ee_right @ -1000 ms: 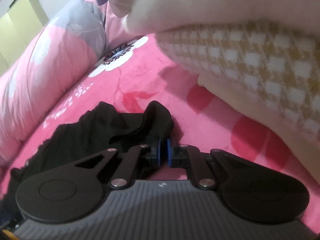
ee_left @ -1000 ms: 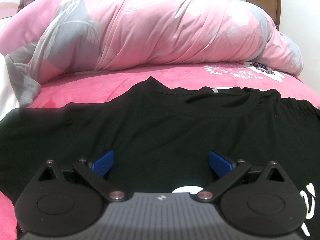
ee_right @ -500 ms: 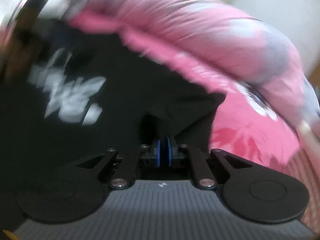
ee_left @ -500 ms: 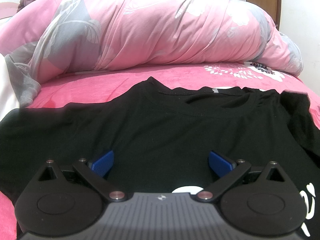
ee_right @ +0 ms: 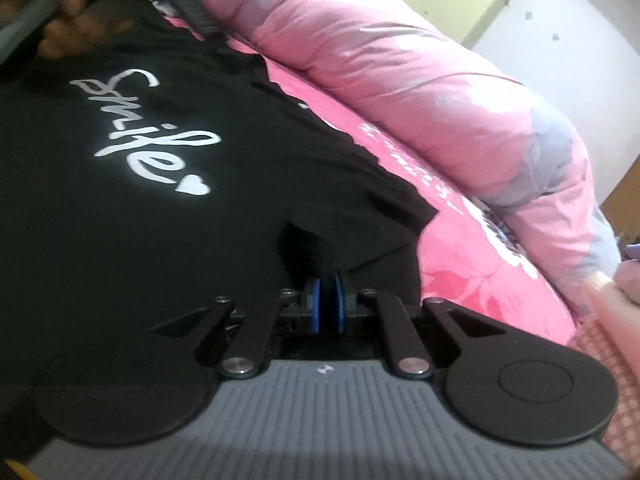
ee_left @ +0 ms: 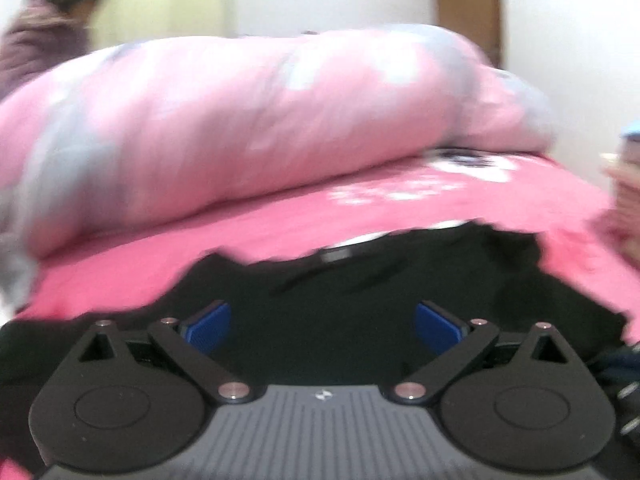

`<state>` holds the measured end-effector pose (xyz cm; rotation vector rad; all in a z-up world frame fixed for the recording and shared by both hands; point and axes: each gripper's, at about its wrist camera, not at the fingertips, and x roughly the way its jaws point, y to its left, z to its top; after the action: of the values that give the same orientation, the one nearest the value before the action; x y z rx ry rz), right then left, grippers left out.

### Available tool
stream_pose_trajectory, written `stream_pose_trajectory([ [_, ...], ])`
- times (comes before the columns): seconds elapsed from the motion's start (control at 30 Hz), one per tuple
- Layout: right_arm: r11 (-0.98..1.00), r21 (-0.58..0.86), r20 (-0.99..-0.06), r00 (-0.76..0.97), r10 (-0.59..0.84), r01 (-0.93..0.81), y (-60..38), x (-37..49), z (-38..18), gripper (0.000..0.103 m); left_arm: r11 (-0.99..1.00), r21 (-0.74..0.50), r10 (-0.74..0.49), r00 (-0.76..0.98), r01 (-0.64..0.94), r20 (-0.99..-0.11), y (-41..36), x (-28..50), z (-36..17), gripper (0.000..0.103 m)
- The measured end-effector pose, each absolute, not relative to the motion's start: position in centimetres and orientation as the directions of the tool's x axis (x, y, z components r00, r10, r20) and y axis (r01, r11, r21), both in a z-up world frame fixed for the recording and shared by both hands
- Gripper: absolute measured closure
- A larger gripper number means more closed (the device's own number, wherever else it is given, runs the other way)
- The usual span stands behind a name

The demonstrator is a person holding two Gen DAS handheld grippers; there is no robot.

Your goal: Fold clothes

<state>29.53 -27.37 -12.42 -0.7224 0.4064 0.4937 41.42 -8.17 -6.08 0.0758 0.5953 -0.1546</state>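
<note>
Right wrist: 1 black tee [ee_right: 140, 220] pinched by right tongs [ee_right: 328, 300]; left tongs [ee_left: 324, 326] spread wide

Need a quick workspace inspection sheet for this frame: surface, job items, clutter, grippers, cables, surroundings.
Surface: pink bedsheet with white flower print.
Job's things: black T-shirt spread on the bed, white "Smile" print up.
Clutter: rolled pink-and-grey duvet along the far side.
Grippers: left gripper open above the shirt; right gripper shut on shirt fabric.
Cables: nothing seen.
Surroundings: white wall, wooden headboard, a person at the far left, blurred.
</note>
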Motion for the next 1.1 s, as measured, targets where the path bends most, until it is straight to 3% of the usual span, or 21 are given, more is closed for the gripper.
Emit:
stream_pose_trajectory([
  [0.17, 0.65, -0.366, -0.522, 0.725, 0.449, -0.666, -29.5, 29.3, -10.9, 0.088, 0.943, -0.096, -0.305, 0.706, 0.32, -0.639, -13.1, 45.4, -6.4, 0.016],
  [0.23, 0.675, -0.242, -0.499, 0.686, 0.53, -0.697, -31.5, 29.8, -9.6, 0.083, 0.93, -0.116, -0.337, 0.682, 0.35, -0.649, -14.2, 46.7, -6.9, 0.031],
  [0.3, 0.687, -0.108, -0.461, 0.649, 0.606, -0.718, -33.7, 30.3, -8.3, 0.073, 0.921, -0.157, -0.367, 0.659, 0.356, -0.656, -14.4, 47.3, -7.4, 0.036],
  [0.4, 0.789, 0.174, -0.383, 0.698, 0.605, -0.589, -38.6, 32.6, -7.2, 0.059, 0.912, -0.218, -0.4, 0.635, 0.348, -0.66, -14.1, 48.2, -7.9, 0.037],
  [0.47, 0.805, 0.312, -0.357, 0.723, 0.591, -0.504, -40.9, 33.8, -6.9, 0.059, 0.904, -0.258, -0.422, 0.621, 0.34, -0.661, -13.8, 48.8, -8.3, 0.039],
  [0.6, 0.795, 0.369, -0.381, 0.701, 0.603, -0.482, -40.8, 34.4, -7.8, 0.059, 0.885, -0.319, -0.465, 0.601, 0.34, -0.65, -13.2, 49.5, -8.4, 0.048],
  [0.7, 0.785, 0.41, -0.398, 0.683, 0.612, -0.464, -40.7, 34.8, -8.5, 0.074, 0.867, -0.336, -0.497, 0.593, 0.368, -0.634, -13.3, 49.7, -8.3, 0.049],
  [0.87, 0.768, 0.476, -0.424, 0.652, 0.628, -0.429, -40.6, 35.5, -9.7, 0.083, 0.838, -0.361, -0.545, 0.574, 0.41, -0.611, -13.0, 49.6, -8.0, 0.05],
  [1.0, 0.751, 0.526, -0.443, 0.626, 0.642, -0.398, -40.5, 36.1, -10.6, 0.085, 0.841, -0.274, -0.525, 0.582, 0.467, -0.621, -13.7, 49.0, -8.0, 0.037],
  [1.1, 0.746, 0.54, -0.452, 0.614, 0.647, -0.388, -40.4, 36.3, -11.1, 0.085, 0.831, -0.214, -0.519, 0.581, 0.513, -0.627, -15.0, 48.6, -8.3, 0.036],
])
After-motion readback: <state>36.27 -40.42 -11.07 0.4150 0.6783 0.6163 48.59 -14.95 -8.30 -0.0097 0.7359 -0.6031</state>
